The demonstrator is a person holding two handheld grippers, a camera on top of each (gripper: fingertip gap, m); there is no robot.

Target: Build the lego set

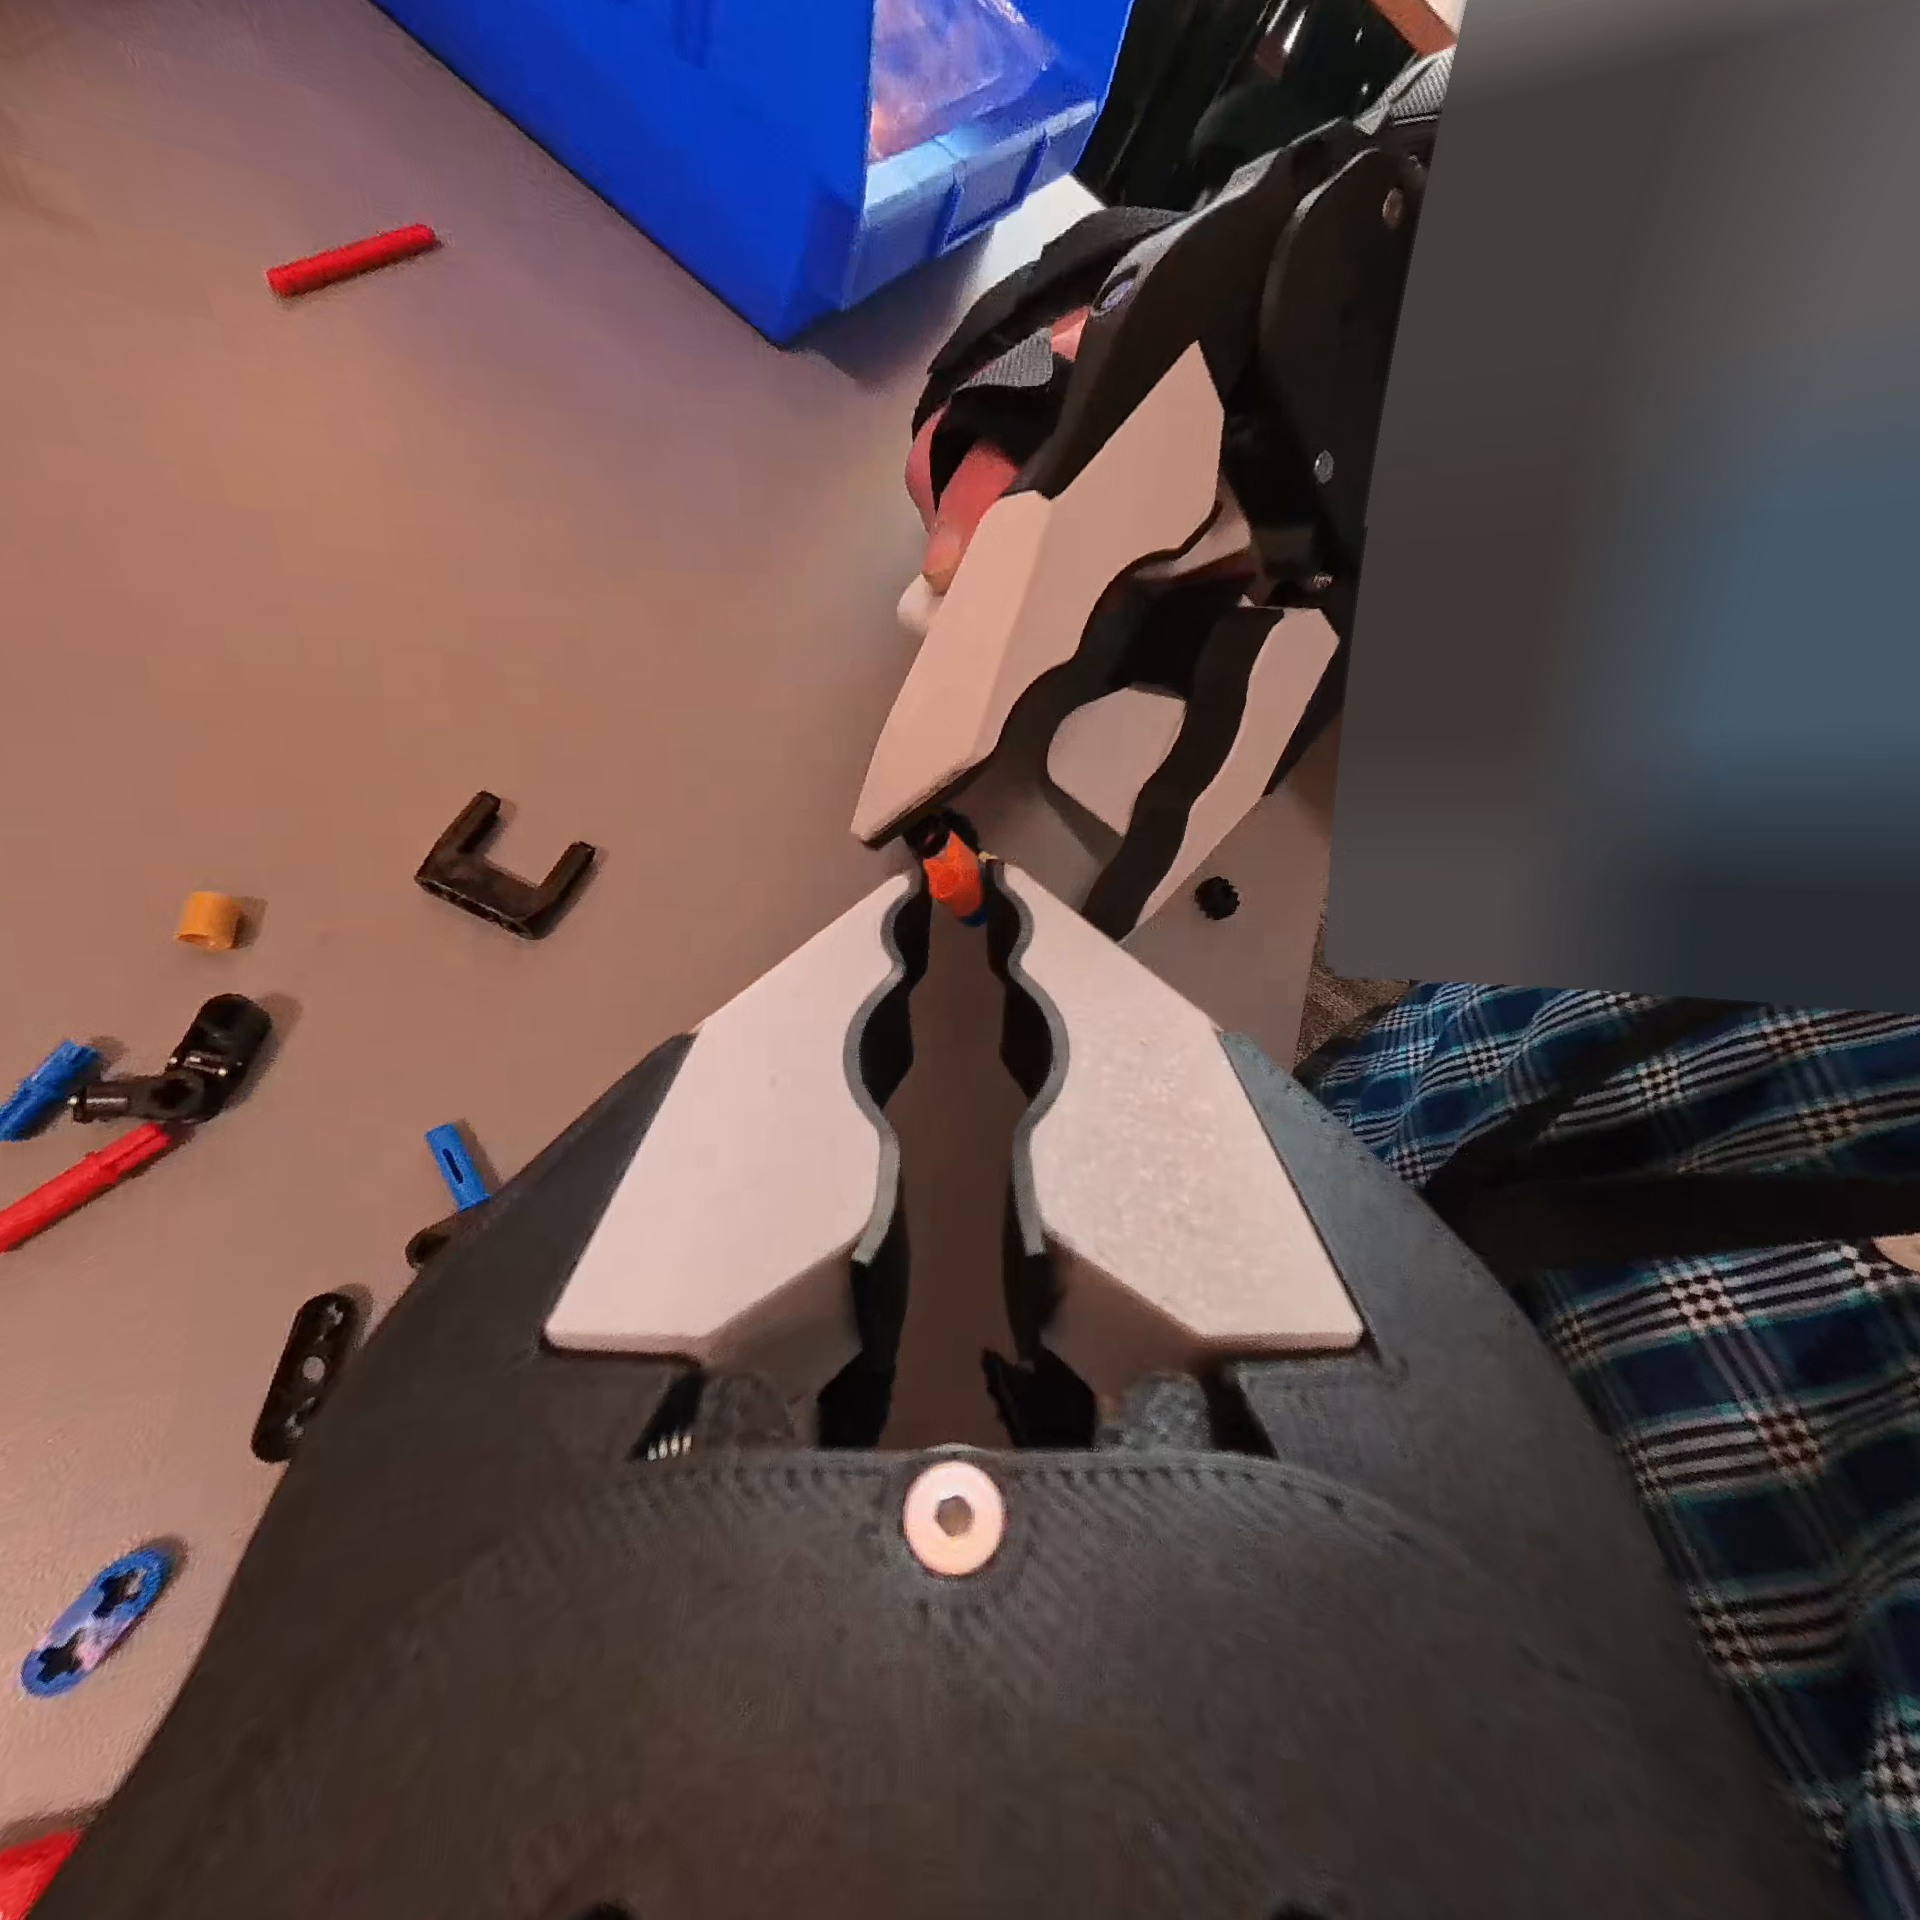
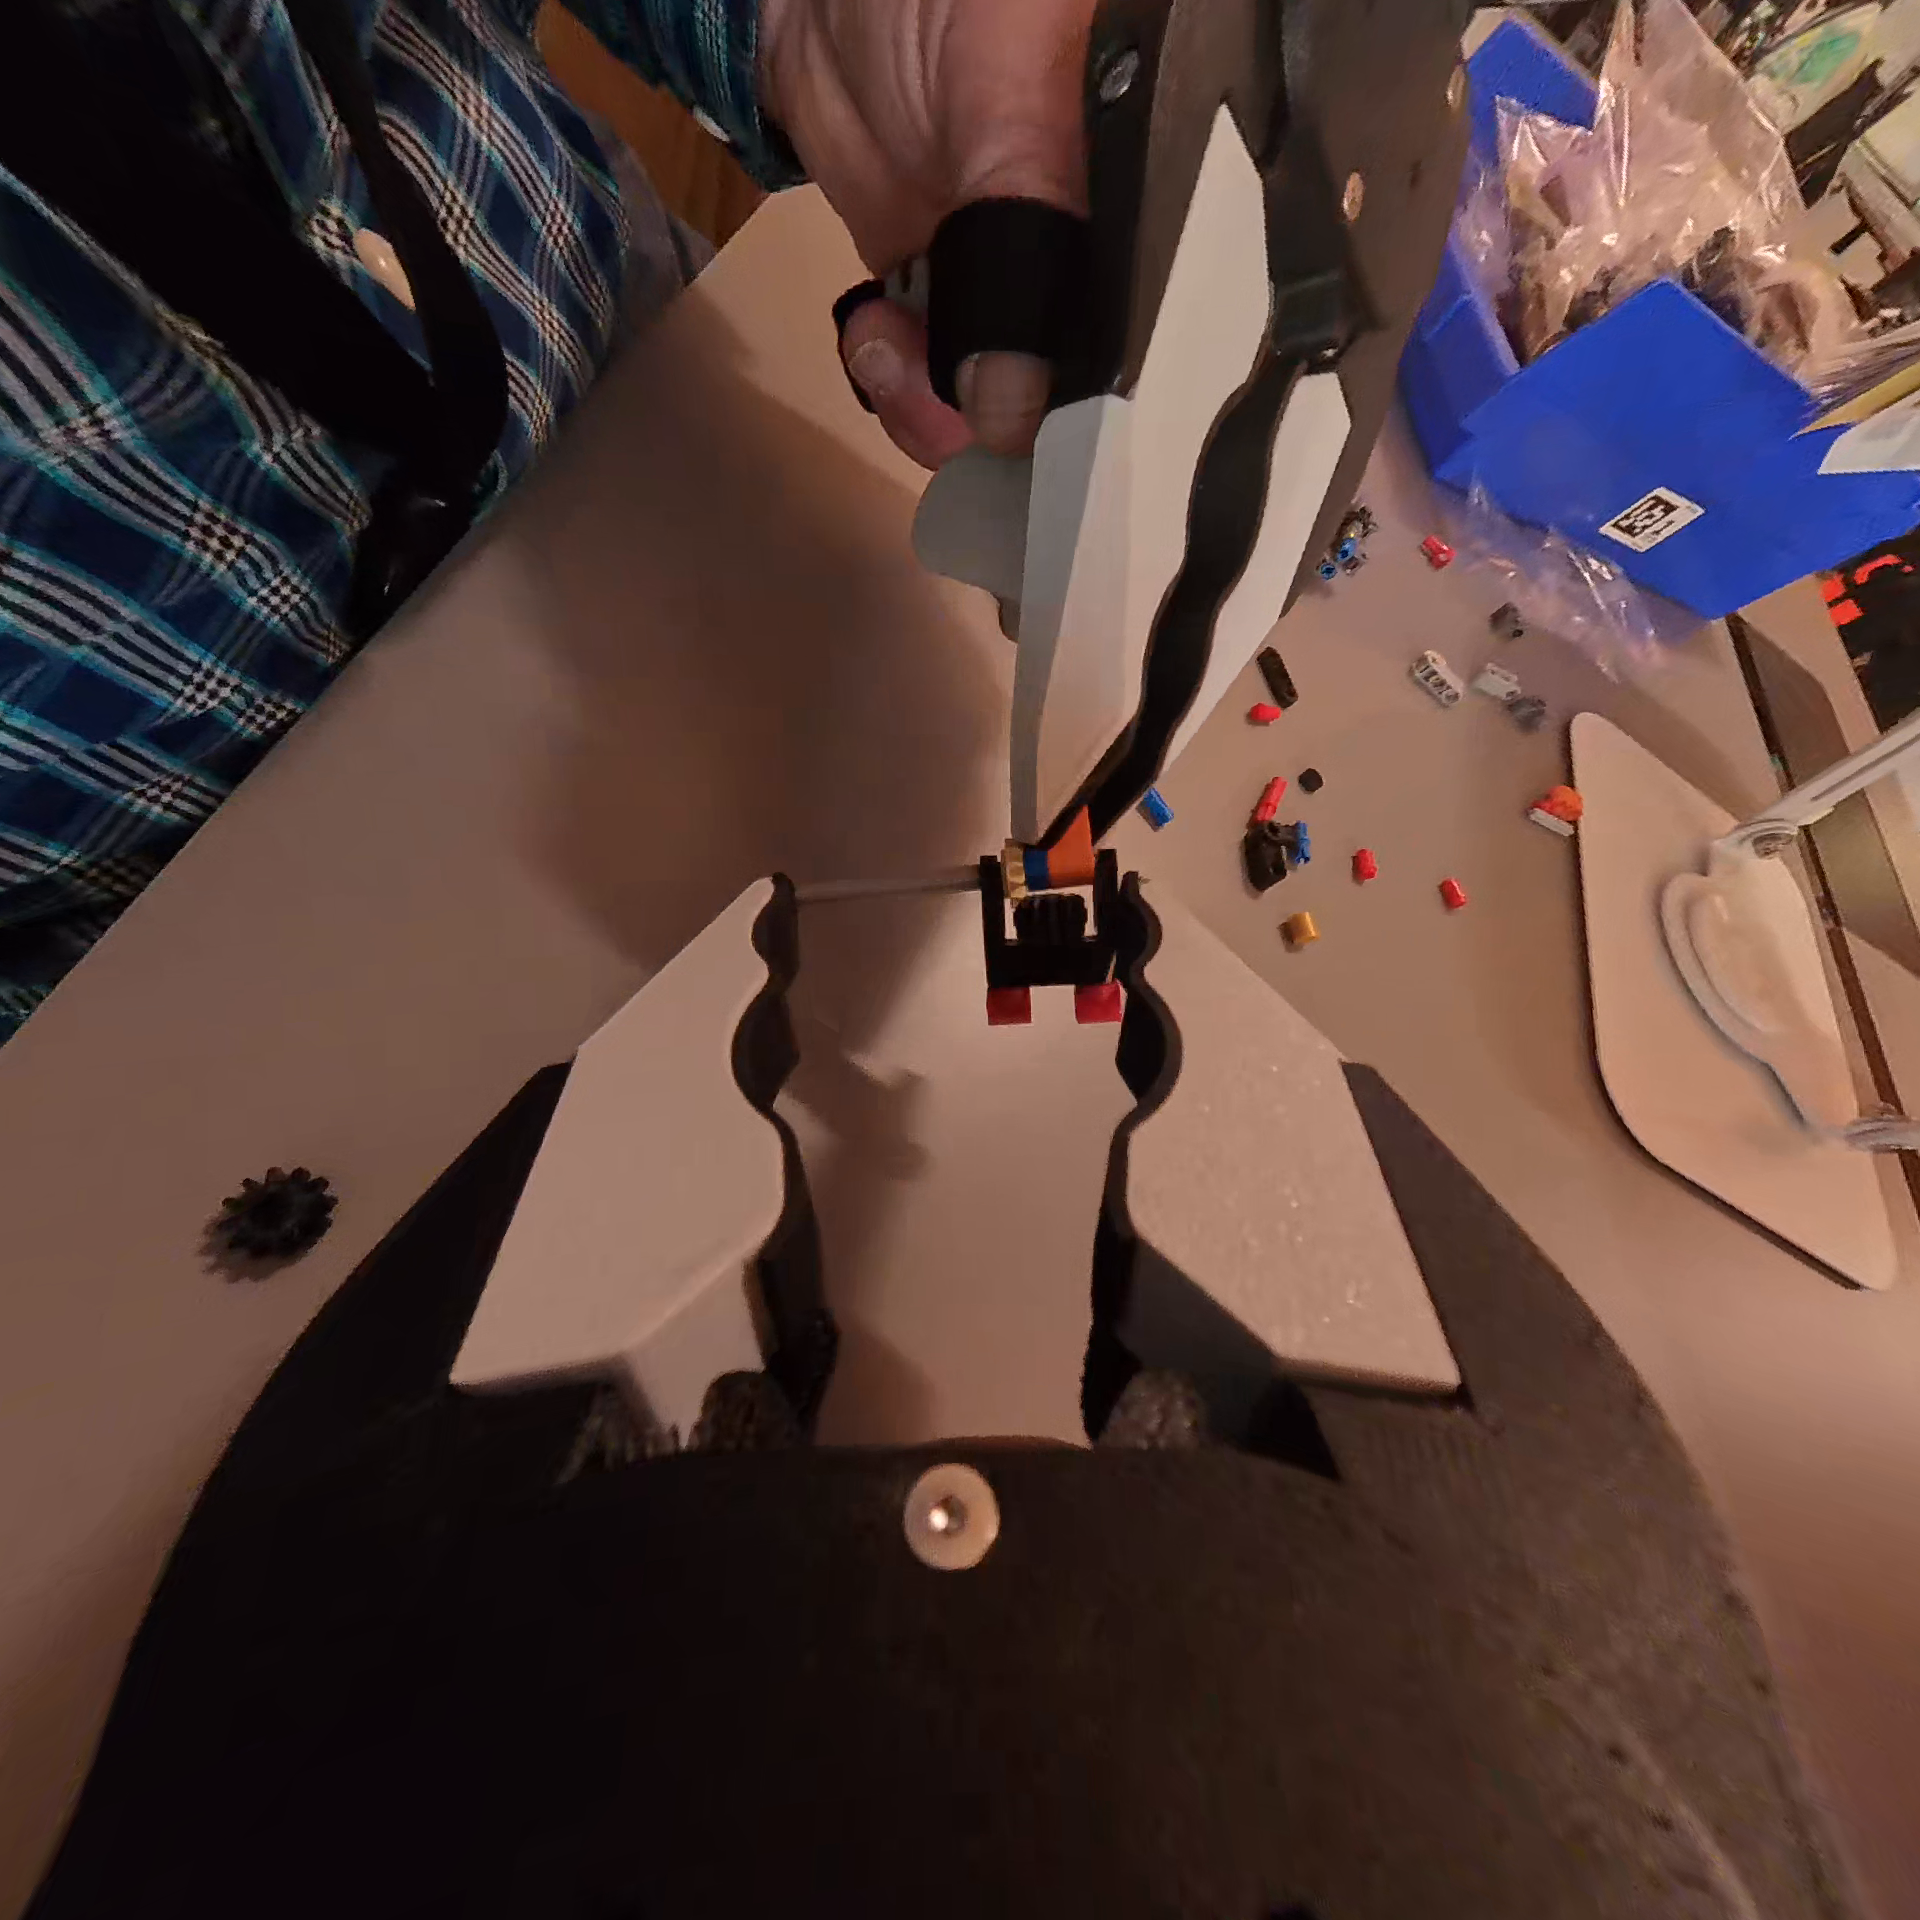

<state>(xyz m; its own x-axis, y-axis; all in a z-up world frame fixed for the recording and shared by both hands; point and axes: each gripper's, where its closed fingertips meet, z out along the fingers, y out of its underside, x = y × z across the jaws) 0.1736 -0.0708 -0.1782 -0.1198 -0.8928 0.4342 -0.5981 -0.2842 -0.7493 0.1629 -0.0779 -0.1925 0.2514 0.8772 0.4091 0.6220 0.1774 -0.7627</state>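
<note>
Grey tabletop [image 2: 644, 790] fills both wrist views, strewn with loose lego pieces and backed by a blue bin [image 2: 1621, 457] at about one o'clock in the right view.

At the centre is the small assembly [image 2: 1049, 914]: a black frame with two red feet, a black gear in its middle, and a grey axle [image 2: 883, 886] running out toward nine o'clock, carrying tan, blue and orange bushes. My left gripper [image 2: 1060, 831], coming down from twelve o'clock in the right view, is clenched on the orange end of that stack. My right gripper [image 2: 961, 914] is spread wide: its right-hand finger looks to be touching the frame's side, while the axle tip reaches its left-hand finger, so it grasps nothing.

I judge I'm mid sub-assembly, seating the bushes and axle through the frame. Next I would close the right gripper squarely on the frame and push along the axle line, keeping the left steady so nothing skews.

Outward, a spare black gear [image 2: 272, 1226] sits at eight o'clock; red pins, a yellow bush [image 2: 1299, 928] and black connectors lie scattered at three o'clock; a black U-shaped piece [image 1: 506, 868] and a red axle [image 1: 351, 260] show in the left view.
</note>
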